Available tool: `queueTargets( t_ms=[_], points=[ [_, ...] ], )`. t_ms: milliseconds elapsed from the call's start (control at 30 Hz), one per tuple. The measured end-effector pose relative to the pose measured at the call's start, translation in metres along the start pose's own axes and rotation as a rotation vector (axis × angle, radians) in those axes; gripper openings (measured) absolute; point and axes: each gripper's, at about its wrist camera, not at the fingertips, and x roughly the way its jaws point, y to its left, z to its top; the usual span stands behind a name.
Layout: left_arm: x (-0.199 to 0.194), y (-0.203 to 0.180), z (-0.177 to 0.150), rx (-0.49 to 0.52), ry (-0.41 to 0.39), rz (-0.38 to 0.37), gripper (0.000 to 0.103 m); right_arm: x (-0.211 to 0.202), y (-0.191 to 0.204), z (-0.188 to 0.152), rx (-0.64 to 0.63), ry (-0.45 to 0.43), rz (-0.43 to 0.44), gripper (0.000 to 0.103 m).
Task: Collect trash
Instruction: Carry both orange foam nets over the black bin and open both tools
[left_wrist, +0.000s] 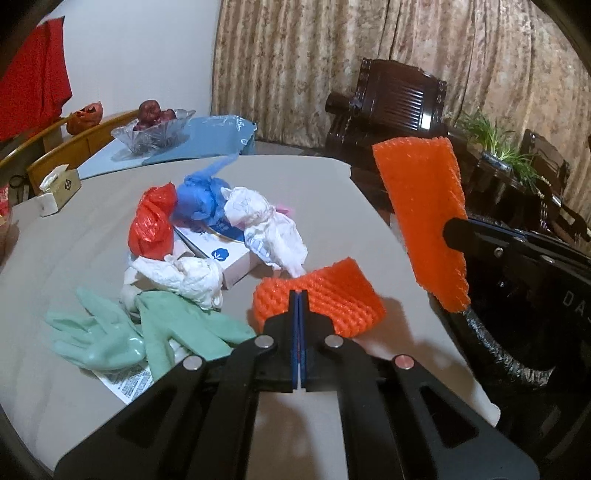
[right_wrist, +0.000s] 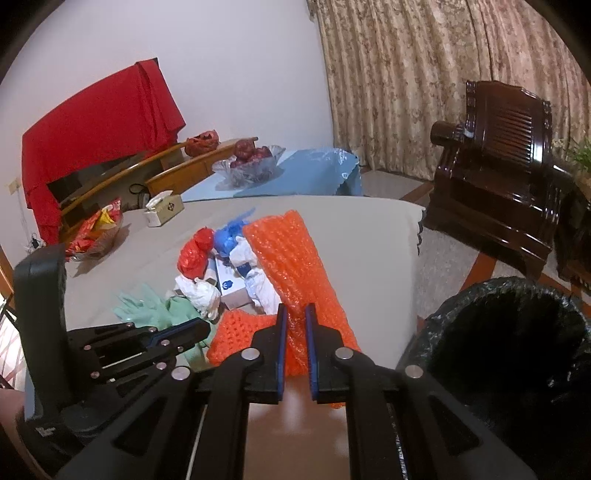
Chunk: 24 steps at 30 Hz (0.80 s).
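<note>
Closest to the lens, the right hand-held gripper (right_wrist: 295, 314) has its blue-lined fingers closed most of the way on an orange foam net (right_wrist: 295, 273), pinching the lower part so the rest stands up in front of the camera. From the left wrist view that net (left_wrist: 421, 218) hangs clear of the counter (left_wrist: 332, 192), out past its edge and close above the black-lined bin (right_wrist: 509, 332). That placement reads as a carry to the bin, with the drop not yet made.

Left hand-held gripper (left_wrist: 298, 295): its fingers are pressed together with no gap showing. Their tips lie against a second orange foam net (left_wrist: 325, 302) resting on the counter; whether a fold of it is caught between them I cannot tell.

More trash sits heaped beyond: a red bag (left_wrist: 153, 221), a blue bag (left_wrist: 199, 199), white bags (left_wrist: 266, 229), a small box (left_wrist: 221, 254) and green gloves (left_wrist: 147, 328) lying on a printed paper. Bunched so, they lie within easy reach of both grippers, and the bin at the counter's right edge keeps each trip short.

A tissue box (left_wrist: 61, 182) and a fruit bowl (left_wrist: 151, 129) stand well apart, likely not rubbish.
</note>
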Motion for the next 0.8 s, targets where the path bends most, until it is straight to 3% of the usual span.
queueTargets(
  t_ms=[67, 100, 133, 167, 300, 367, 400, 433, 467, 500, 800],
  points=[
    [0.004, 0.001, -0.002, -0.011, 0.011, 0.010, 0.003, -0.001, 0.000, -0.001, 0.001, 0.001, -0.004, 0.010],
    [0.008, 0.002, -0.003, -0.016, 0.028, 0.007, 0.018, 0.000, -0.001, -0.003, 0.003, 0.005, -0.006, 0.010],
    [0.013, 0.002, -0.004, -0.020, 0.041, 0.014, 0.041, 0.002, -0.002, -0.004, 0.005, 0.010, -0.010, 0.010],
    [0.015, 0.004, -0.004, -0.024, 0.044, 0.019, 0.050, 0.004, -0.002, -0.007, 0.007, 0.020, -0.013, 0.009],
    [0.033, 0.004, -0.007, -0.021, 0.086, 0.021, 0.060, 0.011, -0.008, -0.014, 0.018, 0.045, -0.024, 0.009],
    [0.041, 0.005, -0.008, -0.027, 0.110, 0.006, 0.058, 0.014, -0.009, -0.016, 0.020, 0.053, -0.028, 0.009],
    [0.044, 0.006, -0.009, -0.034, 0.121, -0.008, 0.039, 0.015, -0.009, -0.016, 0.020, 0.056, -0.030, 0.009],
    [0.047, 0.006, -0.009, -0.039, 0.130, -0.019, 0.029, 0.016, -0.009, -0.017, 0.018, 0.060, -0.032, 0.009],
    [0.048, 0.006, -0.009, -0.037, 0.126, -0.017, 0.026, 0.018, -0.009, -0.017, 0.016, 0.064, -0.035, 0.009],
    [0.047, 0.005, -0.009, -0.031, 0.116, -0.020, 0.015, 0.019, -0.009, -0.017, 0.015, 0.069, -0.038, 0.010],
    [-0.001, 0.003, 0.010, -0.012, -0.010, 0.020, 0.011, 0.007, -0.006, -0.011, 0.009, 0.044, -0.038, 0.009]
  ],
)
